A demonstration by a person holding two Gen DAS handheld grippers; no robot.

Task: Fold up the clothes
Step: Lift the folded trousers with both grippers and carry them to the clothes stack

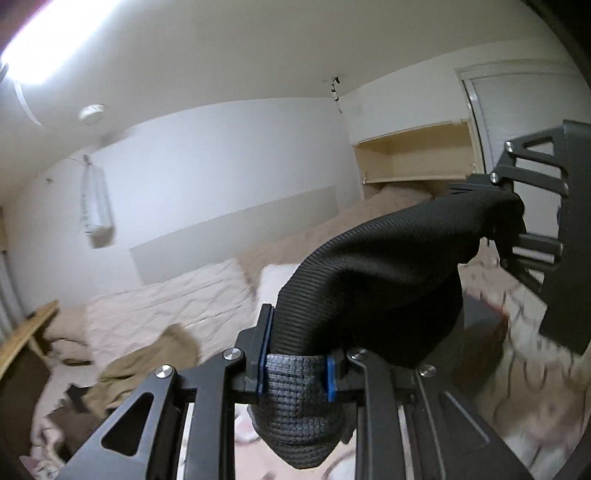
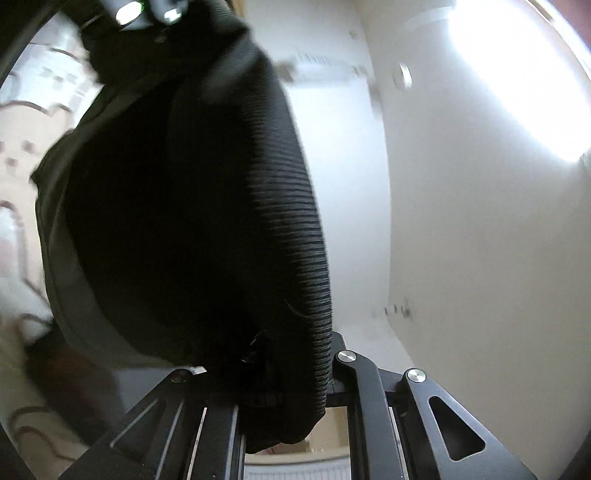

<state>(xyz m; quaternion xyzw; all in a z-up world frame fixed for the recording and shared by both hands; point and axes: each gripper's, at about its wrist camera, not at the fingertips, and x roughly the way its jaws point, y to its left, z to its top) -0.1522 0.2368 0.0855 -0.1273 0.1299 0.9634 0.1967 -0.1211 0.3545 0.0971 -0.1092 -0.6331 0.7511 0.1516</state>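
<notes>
Left gripper (image 1: 295, 373): held raised above the bed and tilted upward, so its camera takes in wall and ceiling. Its two blue-padded fingers (image 1: 261, 363) are clamped on the ribbed band of one black knit garment (image 1: 373, 266); a grey-looking bunch of that band pokes out below the pads toward 6 o'clock.

From the left pinch, the garment rises toward 1 o'clock and stretches across to the right gripper (image 1: 517, 218), which sits at 2–3 o'clock in the left wrist view. There the cloth disappears between that gripper's black links.

Right gripper (image 2: 291, 384), own view: also raised and angled up toward the white wall. The garment (image 2: 192, 221) fills the frame from 6 to 11 o'clock. Its ribbed edge runs down into the finger gap and hangs bunched below it. The pads themselves are hidden by cloth, but the fabric is evidently pinched there. The left gripper's metal screws (image 2: 127, 13) show, blurred, at 11 o'clock.

The garment hangs in the air between the two grippers, off the bed.

Containers: one open beige wooden shelf unit (image 1: 413, 155) at 1 o'clock; its visible compartment holds nothing discernible.

Count: two grippers, one black garment, one crumpled olive-tan cloth (image 1: 147, 365) lying on the cream wrinkled bed cover (image 1: 166, 306) at 8 o'clock.
</notes>
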